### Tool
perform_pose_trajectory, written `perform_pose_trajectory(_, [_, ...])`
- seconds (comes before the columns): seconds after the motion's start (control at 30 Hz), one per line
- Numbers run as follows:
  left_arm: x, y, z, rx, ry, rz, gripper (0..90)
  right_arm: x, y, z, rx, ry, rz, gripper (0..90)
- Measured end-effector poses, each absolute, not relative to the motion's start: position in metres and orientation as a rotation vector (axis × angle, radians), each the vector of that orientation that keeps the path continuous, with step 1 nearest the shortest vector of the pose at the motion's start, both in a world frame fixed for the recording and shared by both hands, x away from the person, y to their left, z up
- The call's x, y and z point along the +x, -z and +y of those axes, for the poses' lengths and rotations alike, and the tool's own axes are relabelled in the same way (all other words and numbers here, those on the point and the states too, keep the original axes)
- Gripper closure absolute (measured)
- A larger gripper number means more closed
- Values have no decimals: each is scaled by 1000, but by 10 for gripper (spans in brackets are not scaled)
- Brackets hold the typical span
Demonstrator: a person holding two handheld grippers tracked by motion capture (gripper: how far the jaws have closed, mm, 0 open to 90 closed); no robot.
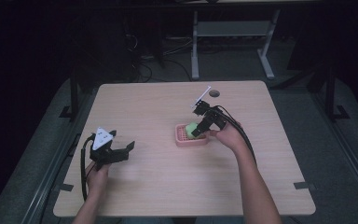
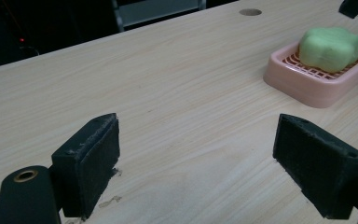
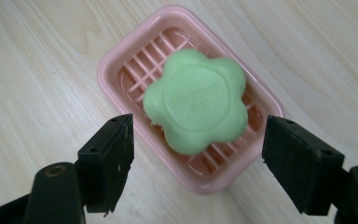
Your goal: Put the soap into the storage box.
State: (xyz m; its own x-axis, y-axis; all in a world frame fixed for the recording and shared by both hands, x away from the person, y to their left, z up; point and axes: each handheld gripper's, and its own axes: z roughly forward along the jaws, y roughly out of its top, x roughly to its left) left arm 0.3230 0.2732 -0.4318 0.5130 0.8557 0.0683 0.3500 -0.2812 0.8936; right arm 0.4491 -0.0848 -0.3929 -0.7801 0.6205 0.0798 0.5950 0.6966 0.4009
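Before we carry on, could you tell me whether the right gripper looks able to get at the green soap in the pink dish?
Probably yes: the right gripper is open just above the green soap, which lies uncovered in the pink dish.

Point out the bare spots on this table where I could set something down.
Most of the table is bare: the whole near strip in front of both forearms, the far left corner, and the wide middle between the left gripper and the pink soap dish. It is crowded only around that dish, where the right gripper hangs open over the green soap.
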Motion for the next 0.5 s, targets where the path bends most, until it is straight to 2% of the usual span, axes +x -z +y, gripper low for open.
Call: perform_pose_trajectory(0.5, [323, 432, 272, 1856, -703, 1001, 143, 434, 390, -113, 1062, -686, 2813, 243])
